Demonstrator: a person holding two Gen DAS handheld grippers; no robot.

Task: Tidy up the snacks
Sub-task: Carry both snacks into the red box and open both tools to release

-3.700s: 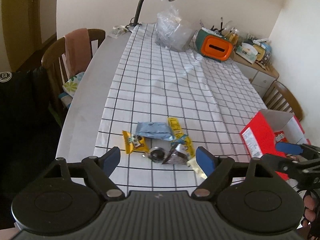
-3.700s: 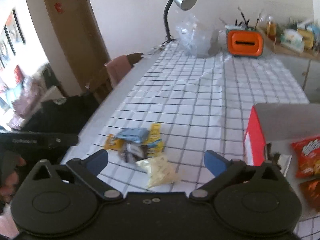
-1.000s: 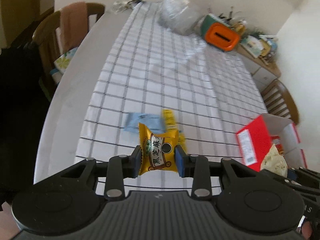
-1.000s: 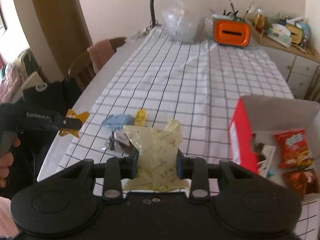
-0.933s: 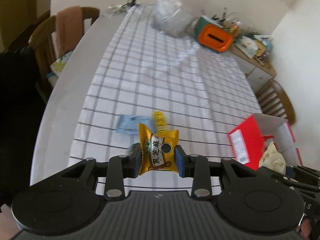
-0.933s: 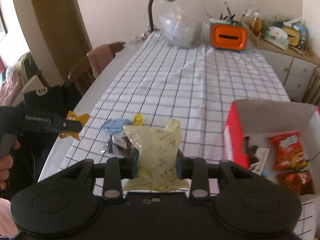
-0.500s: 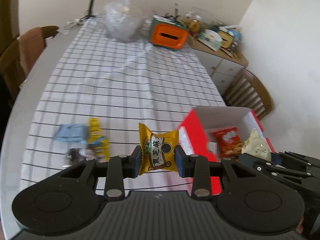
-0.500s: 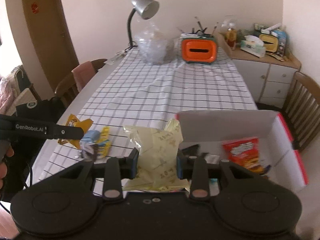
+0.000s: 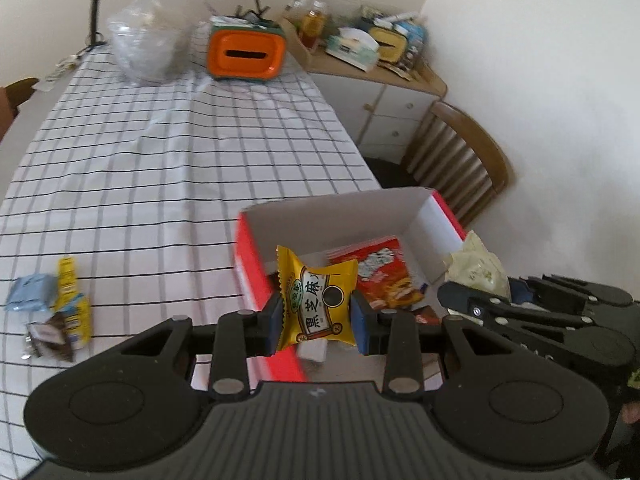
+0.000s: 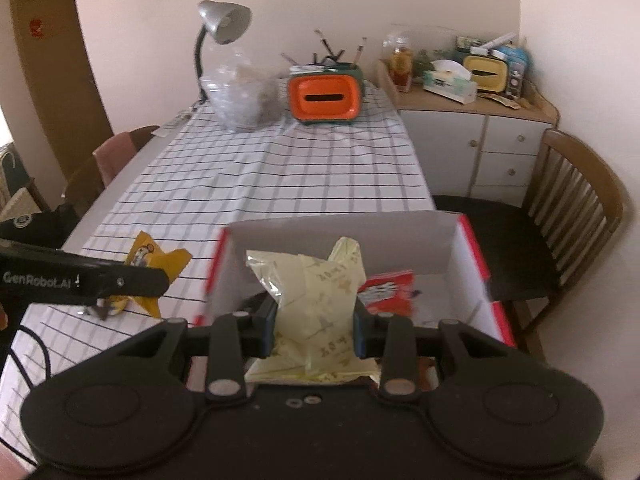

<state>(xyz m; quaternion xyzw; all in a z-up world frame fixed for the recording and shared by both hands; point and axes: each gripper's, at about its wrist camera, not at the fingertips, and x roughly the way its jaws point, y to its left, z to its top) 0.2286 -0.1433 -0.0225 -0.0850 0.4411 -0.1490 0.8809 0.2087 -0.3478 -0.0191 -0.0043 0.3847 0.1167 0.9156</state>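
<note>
My left gripper [image 9: 317, 322] is shut on a yellow snack packet [image 9: 316, 304] and holds it above the near left side of the red open box [image 9: 250, 264]. My right gripper [image 10: 314, 330] is shut on a pale yellow snack bag [image 10: 316, 300] and holds it over the same box [image 10: 468, 240]. A red chip bag [image 9: 384, 274] lies inside the box and also shows in the right wrist view [image 10: 386, 292]. A blue packet [image 9: 30, 298], a yellow packet [image 9: 72, 302] and a dark wrapper [image 9: 48, 338] lie on the checked cloth at the left.
An orange tissue box [image 9: 245, 54], a clear plastic bag [image 9: 140, 52] and a desk lamp [image 10: 222, 26] stand at the table's far end. A wooden chair [image 10: 568, 208] and a cluttered white cabinet [image 10: 476, 120] are to the right.
Both grippers picked up their snacks from the table pile, then swung right. They now hold them over the red box.
</note>
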